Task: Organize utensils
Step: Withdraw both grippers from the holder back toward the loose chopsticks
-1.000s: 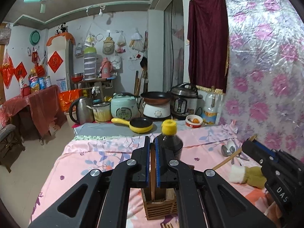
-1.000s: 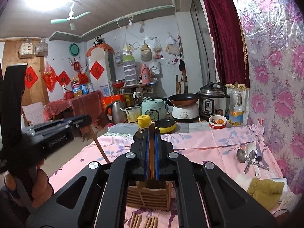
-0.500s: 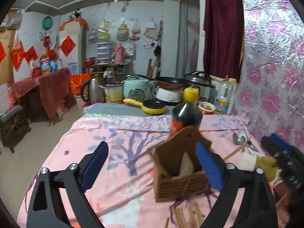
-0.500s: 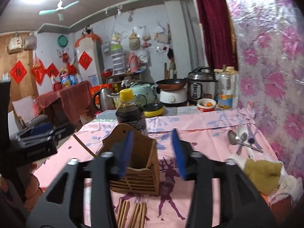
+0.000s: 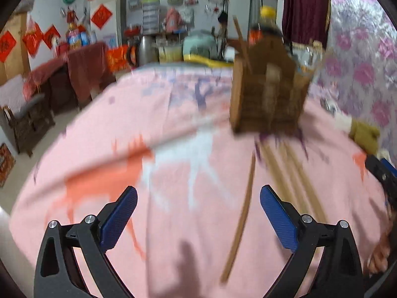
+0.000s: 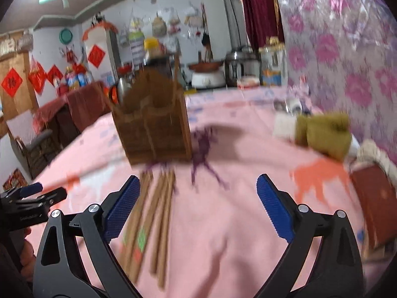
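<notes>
A wooden utensil holder [image 5: 268, 94] [image 6: 153, 121] stands on the pink tablecloth [image 5: 173, 223], with a chopstick [image 5: 242, 42] leaning out of it. In front of it lie several loose chopsticks [image 6: 153, 211] [image 5: 290, 173], and one single chopstick [image 5: 240, 218] lies apart. My left gripper [image 5: 197, 193] hangs low over the cloth, its jaws opening wide. The single chopstick lies on the cloth below its gap, untouched. My right gripper [image 6: 198, 183] is also opening, nothing pressed between its pads. The chopstick bundle lies beside its left finger [image 6: 124, 203].
A dark bottle with a yellow cap [image 6: 153, 47] stands behind the holder. An olive cloth [image 6: 325, 134], spoons [image 6: 290, 104] and a red booklet [image 6: 374, 203] lie at the right by the flowered wall. Pots and cookers line the table's far end.
Both grippers were shut on a chopstick each above the holder. They opened, and both have dropped low towards the chopsticks on the cloth. The holder now looks nearer and higher.
</notes>
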Available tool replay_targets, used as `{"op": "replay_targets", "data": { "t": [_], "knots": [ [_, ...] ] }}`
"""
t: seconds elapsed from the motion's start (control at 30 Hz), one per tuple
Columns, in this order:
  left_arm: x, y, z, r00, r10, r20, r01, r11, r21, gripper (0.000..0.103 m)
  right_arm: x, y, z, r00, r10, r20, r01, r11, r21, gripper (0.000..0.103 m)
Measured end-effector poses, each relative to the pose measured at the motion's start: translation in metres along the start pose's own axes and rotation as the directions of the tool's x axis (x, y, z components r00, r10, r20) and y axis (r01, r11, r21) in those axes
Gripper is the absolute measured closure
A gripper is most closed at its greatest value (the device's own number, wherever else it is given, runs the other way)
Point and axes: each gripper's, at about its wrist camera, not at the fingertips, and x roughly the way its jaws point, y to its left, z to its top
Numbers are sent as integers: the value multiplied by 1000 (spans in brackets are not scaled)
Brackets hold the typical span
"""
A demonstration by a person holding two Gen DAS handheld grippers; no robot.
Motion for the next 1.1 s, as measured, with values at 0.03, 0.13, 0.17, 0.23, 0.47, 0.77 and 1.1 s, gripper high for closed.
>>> {"op": "replay_targets", "data": {
  "t": [0.03, 0.13, 0.17, 0.23, 0.47, 0.77, 1.1],
  "knots": [
    [-1, 1, -14, 1000, -1, -17, 1, 1000, -5, 6, 0, -2, -6, 1000, 4, -12, -4, 1000, -3, 11],
    [-4, 0, -47, 999, -19, -46, 19, 1000, 2, 6, -7, -4, -22, 999, 25, -28, -25, 1000, -11, 11],
    [-4, -2, -54, 999, -15, -50, 16, 1000, 21, 6, -10, -3, -26, 999, 31, -26, -32, 999, -16, 11],
    [-2, -6, -63, 999, 6, -47, -3, 998, 60, 6, -11, 1, -31, 999, 28, -28, -29, 999, -39, 11],
    [9, -6, -69, 997, -8, -81, 12, 999, 52, 6, -5, -1, -35, 999, 27, -44, -28, 999, -27, 11],
    [7, -12, -68, 999, -14, -47, 17, 998, 66, 39, 0, -8, -35, 997, 39, -68, -38, 999, 19, 11],
    [11, -7, -61, 998, 54, -38, -52, 998, 44, 97, 0, -7, -36, 997, 42, -70, -41, 999, 10, 11]
  ]
}}
